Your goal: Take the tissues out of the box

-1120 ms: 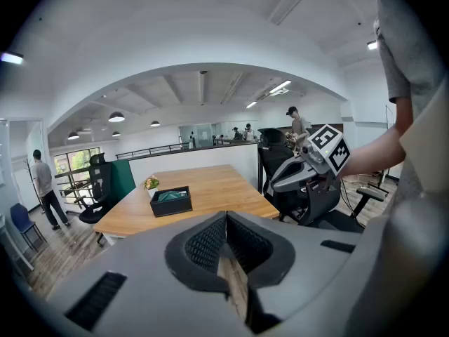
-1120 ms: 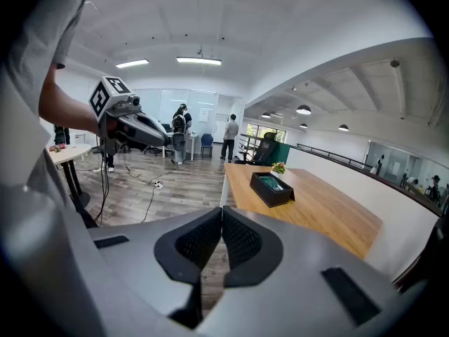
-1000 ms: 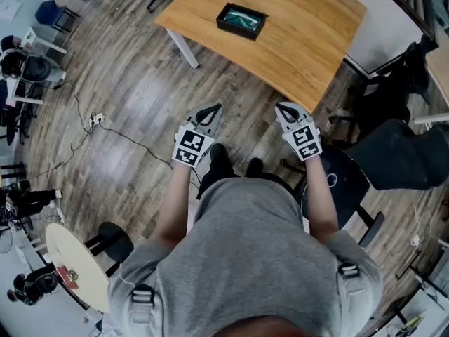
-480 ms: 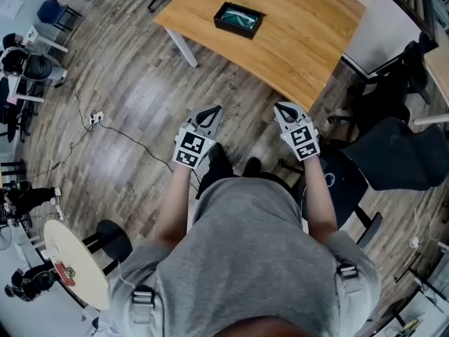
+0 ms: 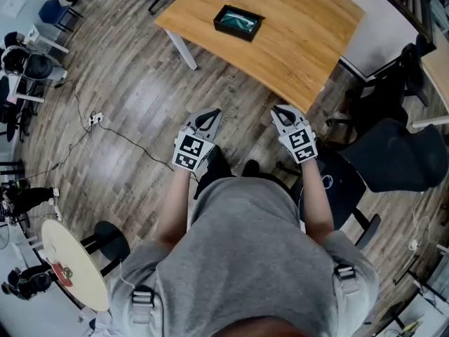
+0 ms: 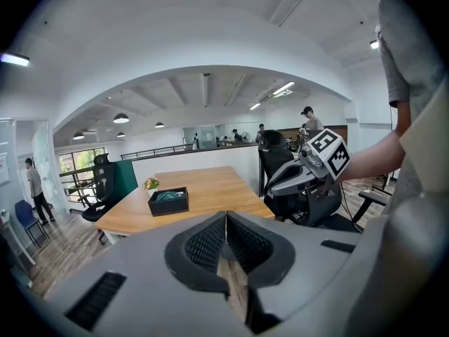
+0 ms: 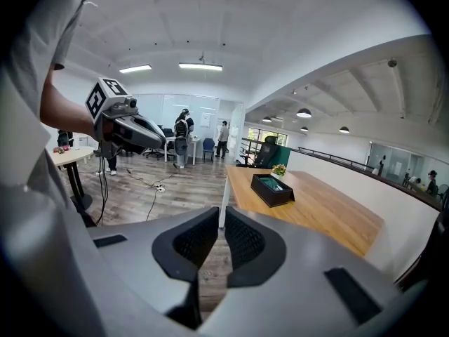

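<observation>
Square-patterned marker (image 5: 191,150) on left claw (image 5: 208,116); black tissue box (image 5: 239,21) on table (image 5: 302,27)

what lies in the box (image 5: 233,32) is too small to tell, in every view

Black rectangular tissue box (image 5: 239,22) with teal inside, warm honey-coloured wooden desk (image 5: 302,34), grey-brown streaky wood plank floor (image 5: 140,90), person's plain grey T-shirt (image 5: 245,258).

Left gripper (image 5: 209,114) closed, right gripper (image 5: 282,110) just opening, empty
</observation>
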{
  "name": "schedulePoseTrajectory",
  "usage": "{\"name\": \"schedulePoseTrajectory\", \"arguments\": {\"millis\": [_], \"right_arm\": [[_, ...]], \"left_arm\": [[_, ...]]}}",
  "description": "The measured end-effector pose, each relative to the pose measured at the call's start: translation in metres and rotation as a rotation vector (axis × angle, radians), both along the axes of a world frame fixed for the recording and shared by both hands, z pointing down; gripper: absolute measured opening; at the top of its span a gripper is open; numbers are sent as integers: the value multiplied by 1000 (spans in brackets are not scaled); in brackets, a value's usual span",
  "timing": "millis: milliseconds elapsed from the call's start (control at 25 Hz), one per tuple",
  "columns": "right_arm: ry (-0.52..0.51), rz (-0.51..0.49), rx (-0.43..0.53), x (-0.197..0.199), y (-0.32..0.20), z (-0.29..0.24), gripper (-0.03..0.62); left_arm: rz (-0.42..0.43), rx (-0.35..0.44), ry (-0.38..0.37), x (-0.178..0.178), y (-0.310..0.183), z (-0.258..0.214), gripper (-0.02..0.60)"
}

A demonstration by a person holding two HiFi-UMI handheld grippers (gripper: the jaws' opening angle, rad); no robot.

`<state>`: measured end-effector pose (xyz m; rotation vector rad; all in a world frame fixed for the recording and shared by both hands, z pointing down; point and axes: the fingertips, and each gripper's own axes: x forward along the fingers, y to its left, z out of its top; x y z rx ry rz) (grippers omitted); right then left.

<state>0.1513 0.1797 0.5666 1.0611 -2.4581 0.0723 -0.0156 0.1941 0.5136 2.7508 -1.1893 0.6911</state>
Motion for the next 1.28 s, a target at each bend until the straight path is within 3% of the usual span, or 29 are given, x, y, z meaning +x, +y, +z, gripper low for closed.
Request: {"name": "schedulePoseTrajectory", "arguments": {"millis": [360, 480, 640, 880, 1280], "right_arm": [[-18, -11, -4, -3, 9, -1, 115], [-20, -9, 1, -2, 9, -1, 155], [-29, 3, 9, -1, 11, 0, 201], [-38, 15, 18, -2, 12, -2, 278], [-58, -19, 10, -5, 19, -2, 311]], "left_arm": [[14, 25, -14, 3, 4, -3, 29], [11, 34, -23, 3, 4, -3, 102], [9, 41, -36, 3, 4, -2, 145], [-2, 39, -28, -1, 6, -5, 196], [-17, 33, -23, 0, 9, -1, 237]]}}
